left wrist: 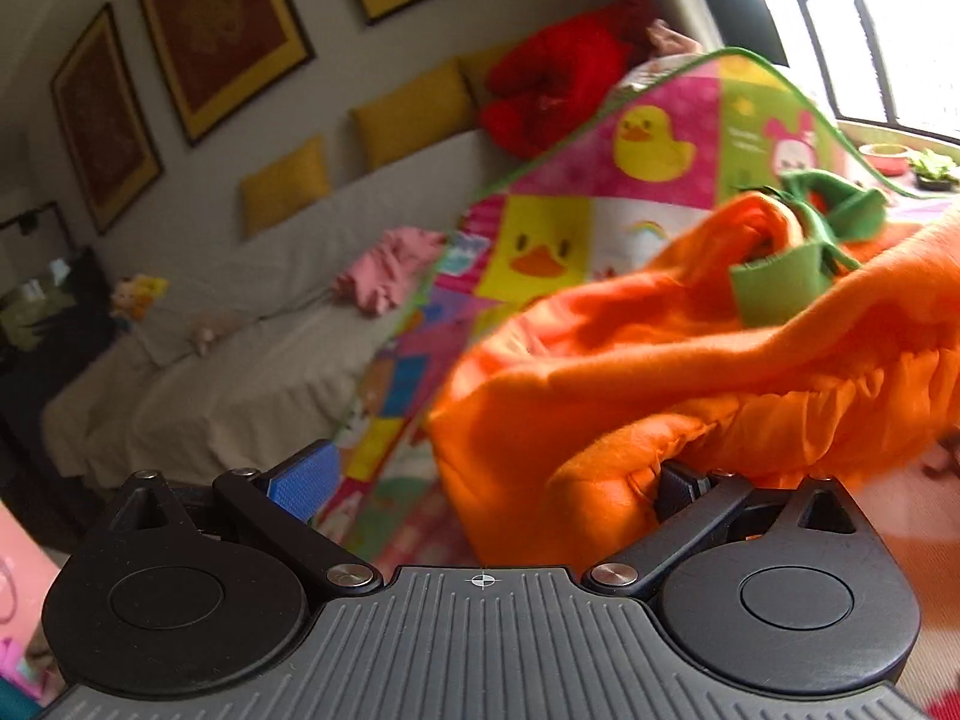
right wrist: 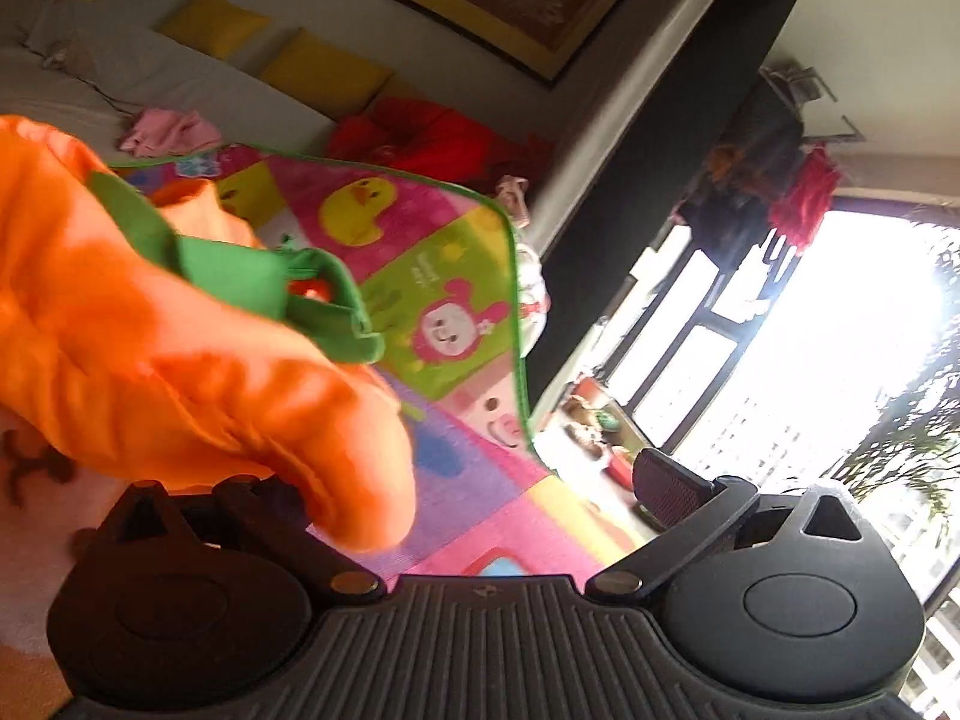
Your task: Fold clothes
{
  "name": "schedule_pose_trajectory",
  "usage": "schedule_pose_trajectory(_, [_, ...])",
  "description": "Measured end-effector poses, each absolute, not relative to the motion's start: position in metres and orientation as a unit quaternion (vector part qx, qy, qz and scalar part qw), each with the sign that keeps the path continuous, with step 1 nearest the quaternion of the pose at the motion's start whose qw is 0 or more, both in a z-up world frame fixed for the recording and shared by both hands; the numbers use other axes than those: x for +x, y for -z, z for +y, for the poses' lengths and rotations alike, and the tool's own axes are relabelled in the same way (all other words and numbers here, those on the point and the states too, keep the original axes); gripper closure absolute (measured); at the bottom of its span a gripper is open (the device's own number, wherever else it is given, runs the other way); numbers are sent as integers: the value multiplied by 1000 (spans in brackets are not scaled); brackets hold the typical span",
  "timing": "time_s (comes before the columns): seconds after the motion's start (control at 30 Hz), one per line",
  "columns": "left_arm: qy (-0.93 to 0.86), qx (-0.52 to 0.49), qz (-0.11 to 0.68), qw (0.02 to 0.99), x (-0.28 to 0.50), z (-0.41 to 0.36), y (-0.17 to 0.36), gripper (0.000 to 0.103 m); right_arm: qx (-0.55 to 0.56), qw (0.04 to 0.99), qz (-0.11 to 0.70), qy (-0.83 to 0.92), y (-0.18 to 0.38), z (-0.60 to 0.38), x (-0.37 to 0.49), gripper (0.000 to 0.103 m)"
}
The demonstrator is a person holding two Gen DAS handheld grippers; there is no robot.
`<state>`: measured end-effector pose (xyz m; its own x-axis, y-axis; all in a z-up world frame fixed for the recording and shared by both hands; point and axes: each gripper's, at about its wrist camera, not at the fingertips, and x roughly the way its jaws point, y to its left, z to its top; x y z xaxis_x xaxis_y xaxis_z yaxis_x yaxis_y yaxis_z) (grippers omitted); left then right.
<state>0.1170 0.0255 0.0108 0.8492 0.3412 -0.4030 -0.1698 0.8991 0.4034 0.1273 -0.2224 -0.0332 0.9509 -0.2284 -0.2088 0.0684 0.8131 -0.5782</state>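
Note:
An orange fleece garment (left wrist: 690,372) with green felt trim (left wrist: 780,282) lies bunched on a colourful cartoon play mat (left wrist: 540,240). My left gripper (left wrist: 492,468) is open; its blue left pad (left wrist: 306,474) is bare and the orange cloth drapes over the right pad (left wrist: 678,486). In the right wrist view the same orange garment (right wrist: 180,372) with green trim (right wrist: 240,270) hangs over my right gripper's left finger. My right gripper (right wrist: 480,498) is open, its right pad (right wrist: 666,486) is bare. The mat (right wrist: 432,276) lies beyond.
A white-covered sofa (left wrist: 240,324) with yellow cushions (left wrist: 408,114) stands behind the mat, with a pink garment (left wrist: 390,270) and a red garment (left wrist: 552,84) on it. Framed pictures (left wrist: 222,30) hang above. A bright window (right wrist: 840,360) is at the right.

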Motion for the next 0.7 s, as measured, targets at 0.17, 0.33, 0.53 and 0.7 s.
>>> schedule_pose_trajectory(0.17, [-123, 185, 268, 937, 126, 21, -1, 0, -303, 935, 166, 82, 40, -234, 145, 0])
schedule_pose_trajectory(0.33, [-118, 174, 277, 937, 123, 24, 9, 0, -277, 939, 203, -32, 23, -239, 112, 0])
schedule_pose_trajectory(0.53, [-118, 146, 273, 944, 128, 34, 5, 0, -267, 932, 195, -148, 0, -239, 48, 0])
schedule_pose_trajectory(0.7, [-109, 135, 269, 947, 133, 35, 1, 0, -274, 933, 172, -159, -7, -209, 63, 0])
